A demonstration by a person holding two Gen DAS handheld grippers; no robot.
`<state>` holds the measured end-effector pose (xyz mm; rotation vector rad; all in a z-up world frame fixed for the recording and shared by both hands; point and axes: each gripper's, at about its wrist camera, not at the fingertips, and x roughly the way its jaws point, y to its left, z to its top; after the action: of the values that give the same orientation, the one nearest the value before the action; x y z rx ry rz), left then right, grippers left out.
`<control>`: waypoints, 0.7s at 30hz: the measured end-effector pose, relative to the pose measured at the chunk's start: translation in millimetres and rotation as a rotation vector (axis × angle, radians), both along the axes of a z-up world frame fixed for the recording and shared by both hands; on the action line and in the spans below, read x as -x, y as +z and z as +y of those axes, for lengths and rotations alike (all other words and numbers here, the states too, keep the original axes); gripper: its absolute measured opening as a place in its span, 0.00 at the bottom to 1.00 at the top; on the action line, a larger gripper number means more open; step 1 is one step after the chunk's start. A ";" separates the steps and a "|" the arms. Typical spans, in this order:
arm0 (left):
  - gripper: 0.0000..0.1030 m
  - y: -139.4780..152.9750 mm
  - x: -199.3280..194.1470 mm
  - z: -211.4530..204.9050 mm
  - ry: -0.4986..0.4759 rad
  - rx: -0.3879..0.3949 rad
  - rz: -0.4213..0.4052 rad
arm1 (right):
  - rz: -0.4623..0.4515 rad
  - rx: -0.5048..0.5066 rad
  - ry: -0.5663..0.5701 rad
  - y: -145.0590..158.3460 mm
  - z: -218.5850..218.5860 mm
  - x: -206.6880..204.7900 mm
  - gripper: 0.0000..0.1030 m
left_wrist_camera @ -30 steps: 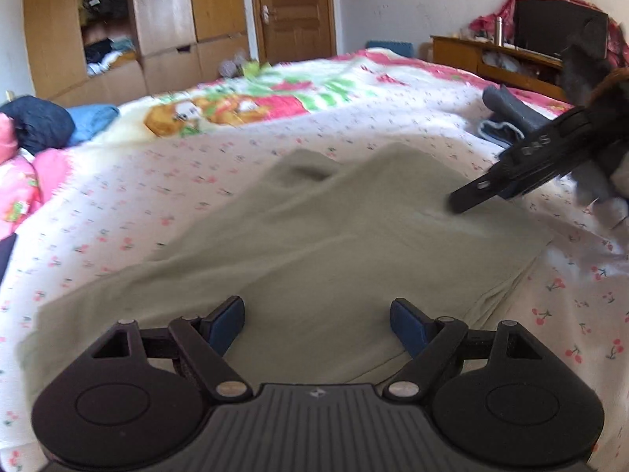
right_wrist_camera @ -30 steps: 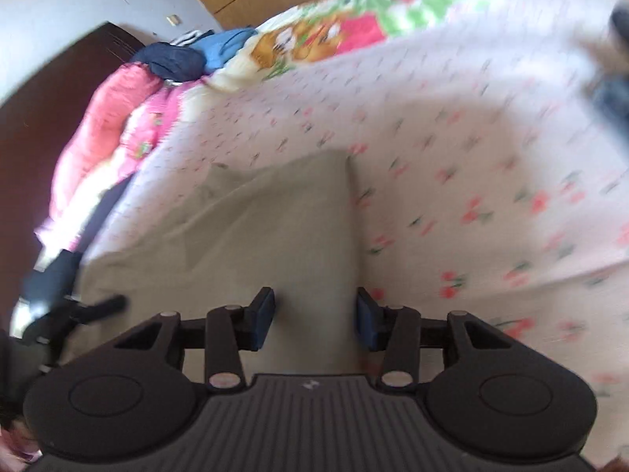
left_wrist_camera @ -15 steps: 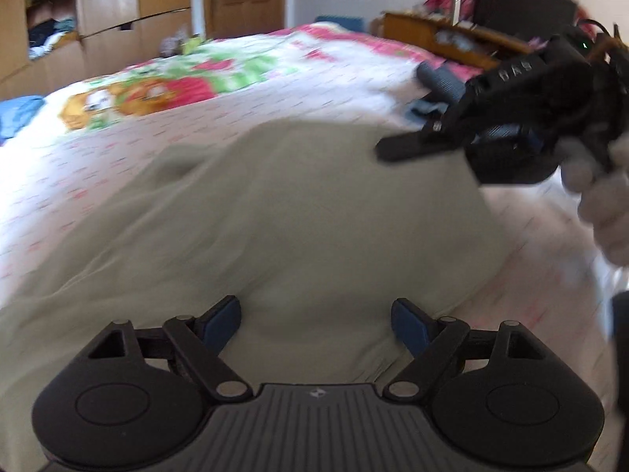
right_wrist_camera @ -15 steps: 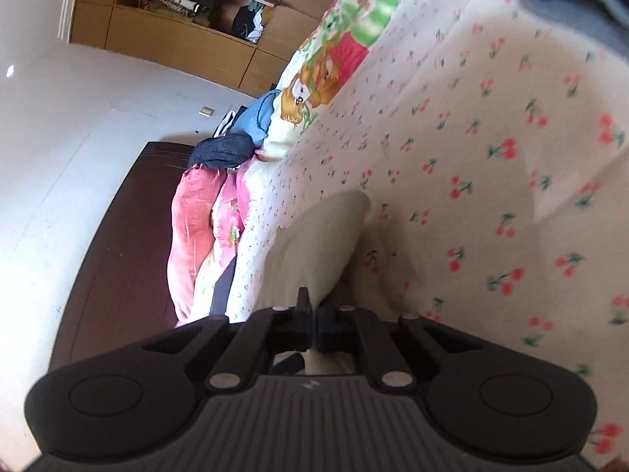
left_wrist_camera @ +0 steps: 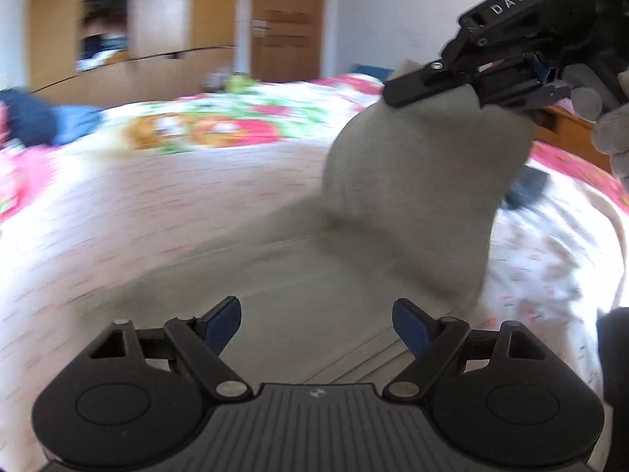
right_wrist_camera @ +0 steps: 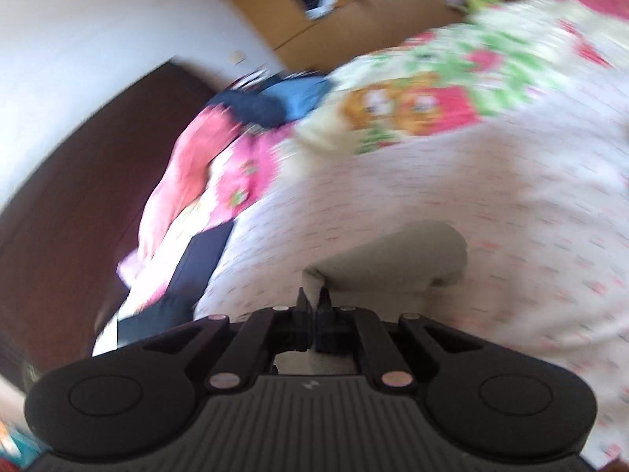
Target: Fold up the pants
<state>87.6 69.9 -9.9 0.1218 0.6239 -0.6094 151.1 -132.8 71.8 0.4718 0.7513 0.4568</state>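
Gripping 1 far edge of the grey-green pants (left_wrist_camera: 424, 181) in closed jaws, the right gripper (right_wrist_camera: 313, 316) held it above the bed (left_wrist_camera: 129, 220); the left gripper (left_wrist_camera: 316, 324) hung open over the near cloth; the fold looked barely begun, not yet laid over.

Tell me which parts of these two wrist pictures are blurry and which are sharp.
Left wrist view: the flowered bedsheet and wooden wardrobe smear sideways; the open left tool is crisp, and the right tool pinching the lifted grey-green pants is fairly sharp. Right wrist view: the whole bed is streaked, only the shut right tool is sharp.
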 end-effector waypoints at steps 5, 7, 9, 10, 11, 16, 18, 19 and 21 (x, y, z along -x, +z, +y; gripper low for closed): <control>0.94 -3.0 28.6 61.3 0.129 0.063 0.006 | 0.013 0.154 0.191 -28.2 134.3 -31.8 0.04; 0.94 -9.2 37.0 73.4 0.158 0.083 0.014 | 0.029 0.204 0.232 -51.2 170.9 -37.2 0.04; 0.94 -14.7 43.9 82.9 0.177 0.090 0.024 | 0.053 0.247 0.265 -69.8 197.2 -38.2 0.05; 0.94 -17.1 45.5 84.9 0.185 0.100 0.030 | 0.064 0.269 0.288 -76.7 206.0 -33.9 0.05; 0.94 -19.0 49.3 91.1 0.188 0.112 0.039 | 0.052 0.300 0.321 -80.1 213.4 -26.7 0.05; 0.94 -23.4 57.1 101.9 0.191 0.138 0.050 | 0.052 0.406 0.423 -83.7 221.9 -8.7 0.10; 0.94 -23.6 55.0 103.4 0.194 0.144 0.047 | 0.050 0.388 0.405 -73.9 208.8 -3.2 0.12; 0.95 -22.7 53.0 103.4 0.197 0.147 0.046 | 0.044 0.375 0.388 -66.8 200.3 1.6 0.14; 0.96 -21.7 49.1 103.9 0.199 0.158 0.048 | 0.023 0.361 0.369 -56.8 184.0 10.5 0.28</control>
<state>38.4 173.8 -31.6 -0.1026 0.6234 -0.4681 140.7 51.2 15.0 -0.0026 0.9258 0.6438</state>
